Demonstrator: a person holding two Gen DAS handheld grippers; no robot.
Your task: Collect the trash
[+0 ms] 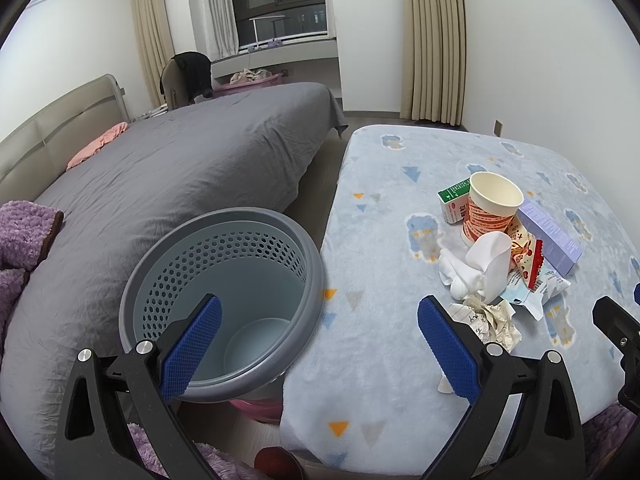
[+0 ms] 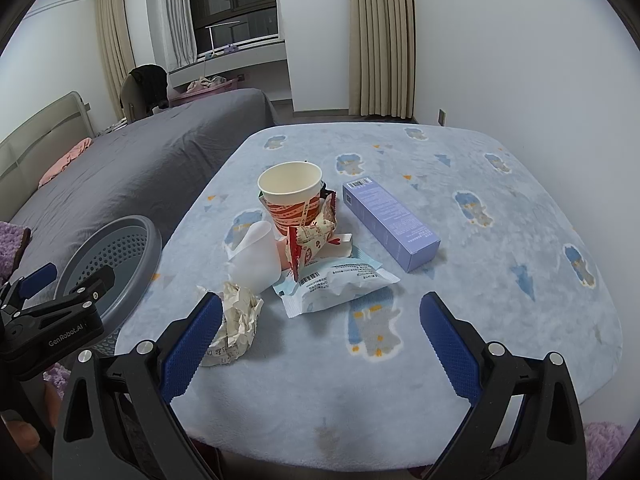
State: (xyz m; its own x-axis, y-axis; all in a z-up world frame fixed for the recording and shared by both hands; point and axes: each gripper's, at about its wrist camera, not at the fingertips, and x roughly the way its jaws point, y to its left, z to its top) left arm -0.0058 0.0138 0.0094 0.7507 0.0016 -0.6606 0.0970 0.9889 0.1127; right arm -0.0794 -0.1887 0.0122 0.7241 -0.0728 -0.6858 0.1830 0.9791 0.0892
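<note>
A blue fleece-covered table [image 2: 400, 380] holds the trash pile, and a grey perforated wastebasket [image 1: 224, 300] stands against its left edge. Both the left gripper [image 1: 320, 348] and right gripper [image 2: 320, 344] hang spread wide, empty. A paper cup [image 2: 290, 196] stands above crumpled paper [image 2: 236, 320].

bin [image 1: 224, 280] grey-blue | cup [image 2: 290, 196] red-white striped | box [image 2: 390, 224] lilac (barcode printed)
</note>
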